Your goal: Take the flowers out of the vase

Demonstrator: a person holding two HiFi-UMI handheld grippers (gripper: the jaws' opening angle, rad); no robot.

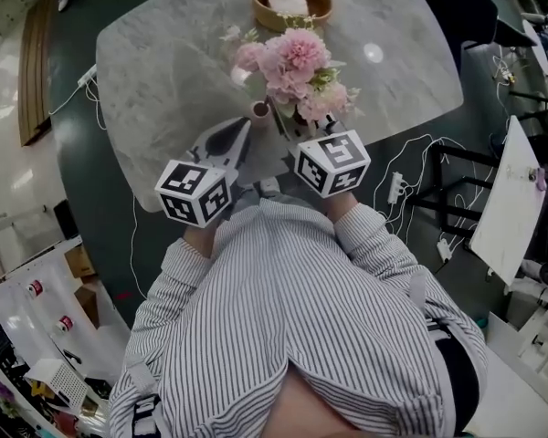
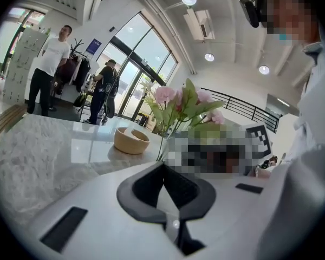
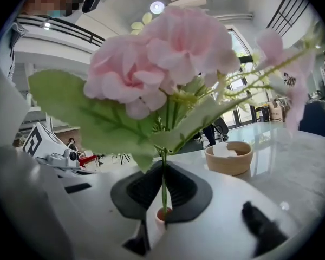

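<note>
Jaws together and empty on the left gripper [image 2: 163, 186], held just beside the vase [image 1: 259, 109], perhaps to steady it; further right, right gripper [image 3: 162, 171] jaws clamped on the green stem [image 3: 164, 195] of the pink flowers [image 3: 162, 58] for the lift, stem foot seemingly in the vase mouth, vase body hidden behind the jaws.

Pink, green-leaved flowers [image 1: 297, 62] stood over a white, grey-veined marble table [image 1: 164, 80]; the bowl [image 1: 322, 7] behind the flowers was tan.
</note>
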